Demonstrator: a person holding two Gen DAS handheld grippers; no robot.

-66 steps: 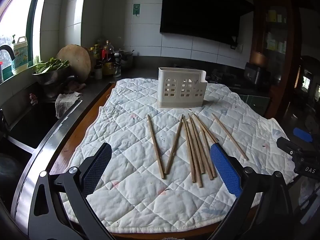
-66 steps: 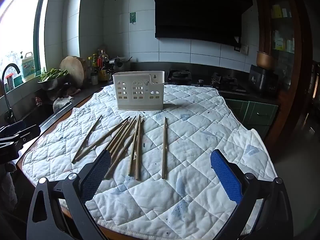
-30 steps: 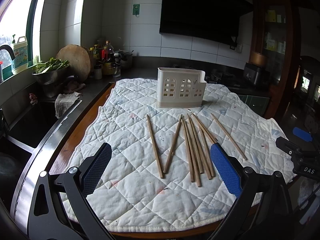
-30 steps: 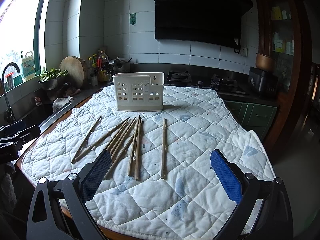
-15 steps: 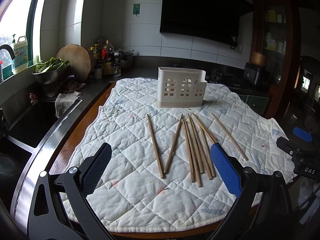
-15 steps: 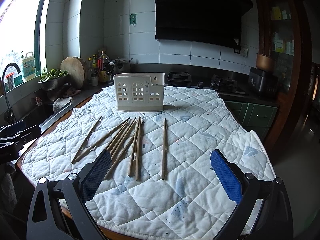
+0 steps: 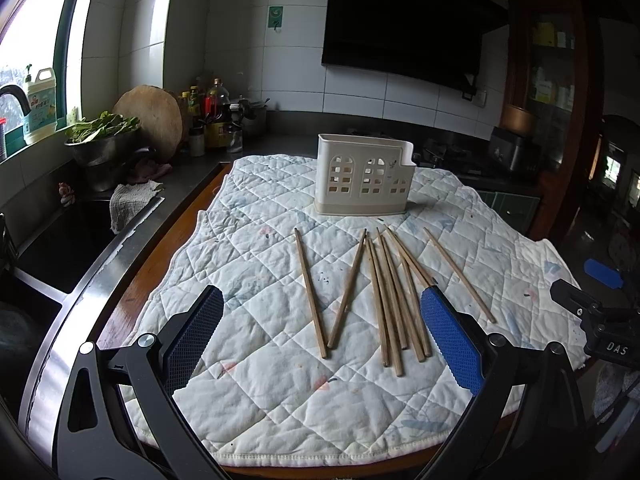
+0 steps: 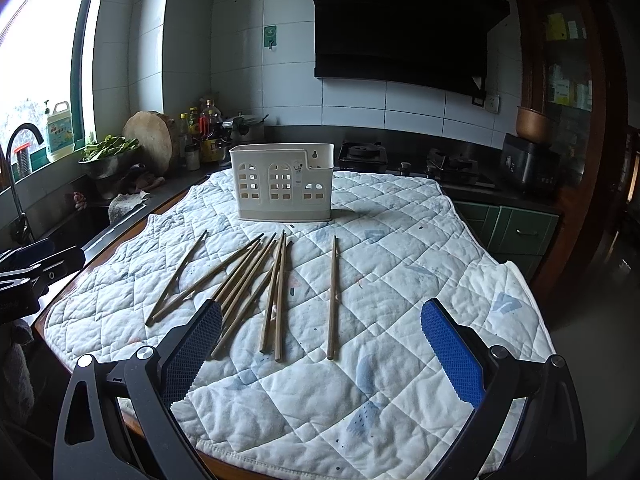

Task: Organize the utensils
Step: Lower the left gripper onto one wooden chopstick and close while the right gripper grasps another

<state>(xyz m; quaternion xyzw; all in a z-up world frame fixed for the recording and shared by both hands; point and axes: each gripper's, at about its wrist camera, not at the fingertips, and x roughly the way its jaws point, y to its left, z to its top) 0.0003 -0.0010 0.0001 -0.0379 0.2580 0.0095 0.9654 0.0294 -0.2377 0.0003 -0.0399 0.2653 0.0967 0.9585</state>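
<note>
Leftmost, the left gripper (image 7: 320, 332) hangs spread wide and empty over the quilt (image 7: 256, 264) on the worktop (image 7: 136, 292). Chopsticks (image 7: 384, 296) lie loose on the quilt, near the empty white caddy (image 7: 364, 174) behind them. Rightmost, the right gripper (image 8: 320, 336) is likewise spread, holding nothing.

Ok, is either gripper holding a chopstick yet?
No. The left gripper and right gripper are open and empty; the chopsticks lie on the cloth.
</note>
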